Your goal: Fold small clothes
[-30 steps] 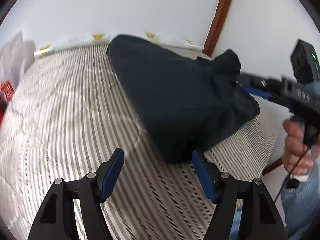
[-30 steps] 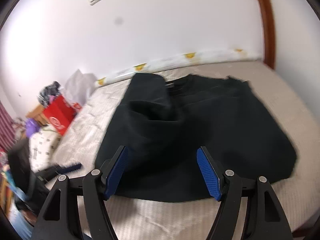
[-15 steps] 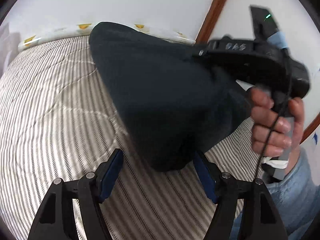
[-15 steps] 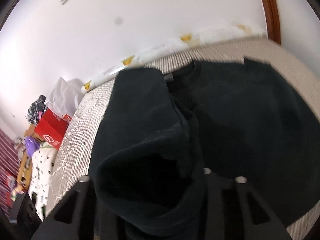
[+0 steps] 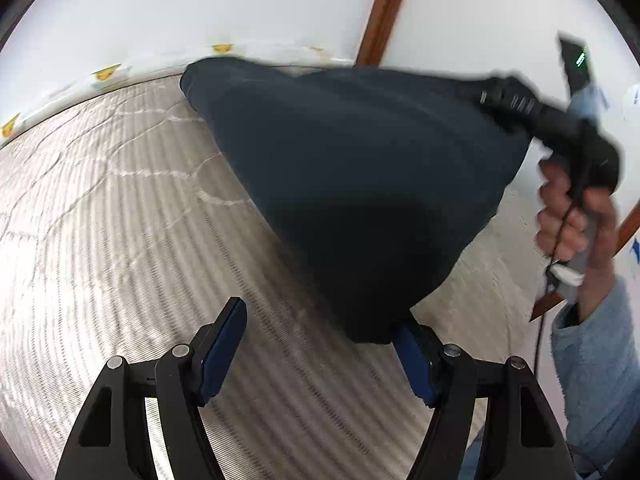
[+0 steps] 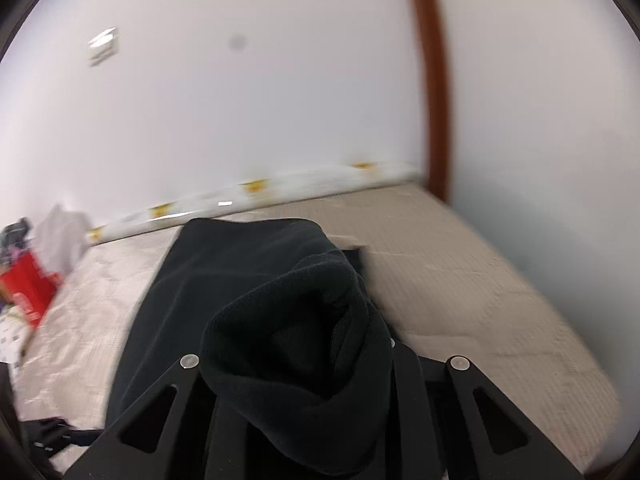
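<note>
A dark navy garment (image 5: pixel 360 180) is pulled up off the striped mattress (image 5: pixel 120 220) into a tent shape. In the left wrist view my right gripper (image 5: pixel 480 96) holds its upper right edge, with a hand on the handle. The right gripper's (image 6: pixel 296 360) jaws are closing, and bunched cloth (image 6: pixel 288 344) between them hides the pads. My left gripper (image 5: pixel 320 320) is open just above the mattress. The garment's lowest hanging corner (image 5: pixel 372 328) brushes its right finger; nothing lies between its pads.
A rolled white sheet with yellow prints (image 5: pixel 120 72) lies along the wall at the mattress's far edge. A brown wooden post (image 5: pixel 380 12) stands in the corner. A red box and clutter (image 6: pixel 28 284) sit off the left side. A person's hand (image 5: pixel 568 216) and blue sleeve (image 5: pixel 592 360) are at right.
The right gripper went from open to closed on the garment's edge and lifted it up and right. The left gripper moved closer to the hanging lower corner and stayed open.
</note>
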A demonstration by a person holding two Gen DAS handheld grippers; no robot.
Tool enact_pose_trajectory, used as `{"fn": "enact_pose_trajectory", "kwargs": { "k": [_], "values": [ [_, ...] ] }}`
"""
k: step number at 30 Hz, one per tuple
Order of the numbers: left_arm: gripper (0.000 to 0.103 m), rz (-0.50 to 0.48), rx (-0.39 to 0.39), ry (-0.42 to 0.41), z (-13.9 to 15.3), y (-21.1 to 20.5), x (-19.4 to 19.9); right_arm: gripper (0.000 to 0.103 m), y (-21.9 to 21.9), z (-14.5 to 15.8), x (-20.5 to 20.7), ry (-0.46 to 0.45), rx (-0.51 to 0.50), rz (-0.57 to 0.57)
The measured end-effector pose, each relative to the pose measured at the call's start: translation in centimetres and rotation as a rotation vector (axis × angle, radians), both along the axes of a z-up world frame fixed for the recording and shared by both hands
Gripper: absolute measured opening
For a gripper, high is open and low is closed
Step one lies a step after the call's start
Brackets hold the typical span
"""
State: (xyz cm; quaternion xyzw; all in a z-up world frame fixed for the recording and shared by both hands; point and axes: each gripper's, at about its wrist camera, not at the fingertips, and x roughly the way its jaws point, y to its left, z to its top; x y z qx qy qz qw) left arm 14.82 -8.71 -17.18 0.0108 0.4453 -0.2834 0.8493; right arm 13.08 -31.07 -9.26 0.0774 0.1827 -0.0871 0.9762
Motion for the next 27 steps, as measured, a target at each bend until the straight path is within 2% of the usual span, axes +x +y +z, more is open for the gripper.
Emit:
{"fn": "enact_pose_trajectory", "kwargs": {
  "k": [3, 5, 6, 8, 9, 10, 13, 16, 18, 19, 20, 21, 22, 25, 27],
  "values": [
    [0.070, -0.002, -0.010, -0.021, 0.3, -1.2, 0.1, 0.016, -3.3, -2.6, 0.4, 0.070, 0.043, -0.030],
    [0.070, -0.008, 0.007, -0.030, 0.3, -2.0, -0.1, 0.019, -4.1, -4.0, 0.7, 0.114, 0.065, -0.019],
    [0.066, -0.003, 0.018, -0.042, 0.3, -2.4, -0.1, 0.021, -4.2, -4.5, 0.7, 0.128, 0.062, -0.014],
    [0.058, 0.011, 0.022, -0.078, 0.8, -3.2, -0.3, 0.036, -4.1, -4.8, 0.1, 0.127, 0.040, -0.041],
    [0.054, 0.014, 0.022, -0.087, 1.2, -3.2, 0.3, 0.048, -4.2, -4.9, -0.3, 0.125, 0.038, -0.062],
    [0.053, 0.019, 0.023, -0.096, 1.4, -3.4, 0.3, 0.055, -4.5, -4.9, -0.8, 0.118, 0.042, -0.089],
    [0.046, 0.048, 0.036, -0.100, 1.6, -3.8, 1.1, 0.066, -5.3, -5.1, -1.5, 0.136, 0.075, -0.098],
    [0.040, 0.062, 0.026, -0.105, 1.7, -3.9, 1.2, 0.069, -6.3, -5.9, -1.4, 0.181, 0.125, -0.091],
    [0.031, 0.077, 0.019, -0.117, 1.7, -3.3, 0.7, 0.069, -6.5, -6.7, -0.7, 0.219, 0.140, -0.081],
    [0.028, 0.081, 0.011, -0.125, 1.8, -2.8, 0.4, 0.067, -6.5, -7.0, -0.3, 0.228, 0.143, -0.072],
    [0.024, 0.082, 0.005, -0.138, 2.0, -2.7, 0.3, 0.059, -6.5, -7.1, -0.2, 0.225, 0.146, -0.064],
    [0.022, 0.089, 0.011, -0.154, 2.2, -2.5, 0.1, 0.031, -6.3, -7.2, 0.1, 0.212, 0.153, -0.020],
    [0.021, 0.098, 0.020, -0.174, 2.4, -2.5, 0.0, 0.020, -5.8, -7.1, 0.1, 0.201, 0.160, 0.026],
    [0.020, 0.149, 0.005, -0.188, 3.1, -1.1, 0.4, 0.016, -3.4, -6.5, 0.7, 0.191, 0.039, -0.001],
    [0.019, 0.184, -0.010, -0.180, 3.3, 0.0, 1.3, 0.015, -2.4, -6.2, 1.4, 0.189, 0.024, 0.012]
  ]
}}
